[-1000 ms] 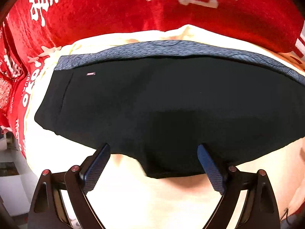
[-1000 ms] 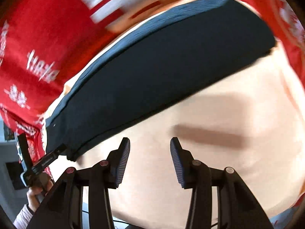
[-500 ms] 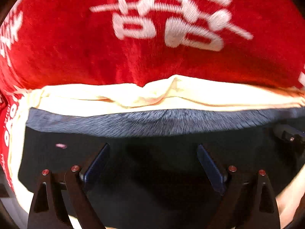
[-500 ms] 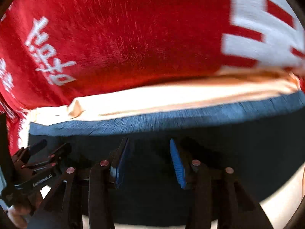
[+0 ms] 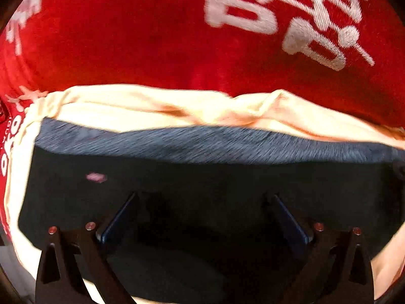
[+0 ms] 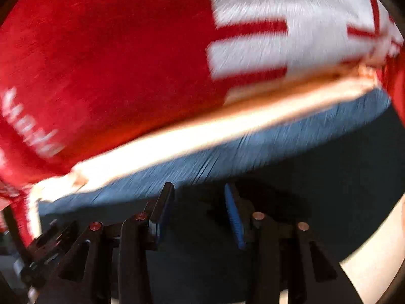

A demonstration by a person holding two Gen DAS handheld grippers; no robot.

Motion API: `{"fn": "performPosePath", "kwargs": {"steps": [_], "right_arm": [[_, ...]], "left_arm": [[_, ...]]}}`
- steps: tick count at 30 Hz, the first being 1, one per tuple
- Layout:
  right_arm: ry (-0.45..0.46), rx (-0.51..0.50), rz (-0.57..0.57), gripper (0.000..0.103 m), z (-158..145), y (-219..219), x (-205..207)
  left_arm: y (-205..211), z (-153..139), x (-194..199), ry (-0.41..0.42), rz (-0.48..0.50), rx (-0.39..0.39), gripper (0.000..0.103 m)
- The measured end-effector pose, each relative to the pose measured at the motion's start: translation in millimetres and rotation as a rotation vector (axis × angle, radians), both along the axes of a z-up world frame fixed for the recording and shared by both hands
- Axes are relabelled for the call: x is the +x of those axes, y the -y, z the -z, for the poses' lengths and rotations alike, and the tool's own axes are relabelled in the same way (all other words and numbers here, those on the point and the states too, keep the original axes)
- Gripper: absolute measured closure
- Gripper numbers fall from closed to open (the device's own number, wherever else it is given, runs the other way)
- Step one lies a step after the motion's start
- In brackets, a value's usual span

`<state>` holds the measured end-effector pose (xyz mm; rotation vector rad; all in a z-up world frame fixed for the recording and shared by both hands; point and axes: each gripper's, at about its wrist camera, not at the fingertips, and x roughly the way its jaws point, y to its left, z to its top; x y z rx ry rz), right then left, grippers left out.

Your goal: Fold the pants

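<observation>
left gripper point(image 5: 202, 210) sits lowest in its view, pointing steeply down over the black pants point(image 5: 227, 190), jaws spread as wide as they go and just been opening further, nothing pinched between them, only dark cloth under the gap. whether the tips touch the cloth, can't tell. right gripper point(image 6: 200, 202) is also over the pants, jaws parted about halfway with blue pads point(image 6: 234, 215) facing in, no fabric between them; view's blurred so contact w/ the cloth can't be told. at the lower left of the right view a bit of the left gripper's black frame shows, so the two are close side by side. pants lie flat on a cream sheet point(image 5: 152, 111). a small pink tag point(image 5: 95, 177) sits on the black part toward the left. past the grippers runs the grey-blue waistband point(image 5: 202, 147), a long band along the pants' far edge, then a strip of rumpled cream sheet beyond it. farthest off is a red blanket point(image 5: 126, 38) w/ big white characters, filling the top of both views.
</observation>
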<state>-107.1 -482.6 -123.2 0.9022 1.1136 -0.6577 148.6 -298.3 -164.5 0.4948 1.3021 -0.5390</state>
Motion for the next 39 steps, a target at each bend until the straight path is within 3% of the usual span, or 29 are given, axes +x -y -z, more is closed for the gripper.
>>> {"fn": "performPosePath", "kwargs": {"steps": [5, 9, 13, 18, 24, 30, 35, 39], "right_arm": [[0.153, 0.236, -0.086, 0.058, -5.1, -81.7, -12.7], [0.232, 0.413, -0.116, 0.058, 9.6, -141.4, -5.1], [0.244, 0.478, -0.101, 0.058, 34.0, -185.6, 10.7], [0.251, 0.441, -0.082, 0.058, 43.9, -197.6, 26.7], [0.283, 0.427, -0.035, 0.058, 44.5, -200.8, 18.6], [0.308, 0.435, -0.06, 0.058, 40.4, -207.5, 26.2], [0.302, 0.452, -0.003, 0.058, 50.9, -203.4, 23.8], [0.313, 0.384, 0.071, 0.058, 40.2, -188.9, 8.7]], "left_arm": [[-59.2, -16.6, 11.9, 0.012, -0.034, 0.022, 0.0], [-105.7, -7.4, 28.3, 0.045, -0.044, 0.078, 0.0], [-134.0, 15.0, 25.4, 0.067, -0.031, 0.161, 0.0], [-147.0, 6.1, 12.1, 0.085, 0.026, 0.147, 0.0], [-141.9, -1.4, 29.0, 0.05, -0.007, 0.091, 0.0], [-131.6, -5.9, 28.5, 0.032, -0.01, 0.06, 0.0], [-114.2, -6.5, 4.8, -0.003, 0.024, 0.033, 0.0], [-96.3, -5.1, -12.9, -0.025, 0.07, 0.011, 0.0]]}}
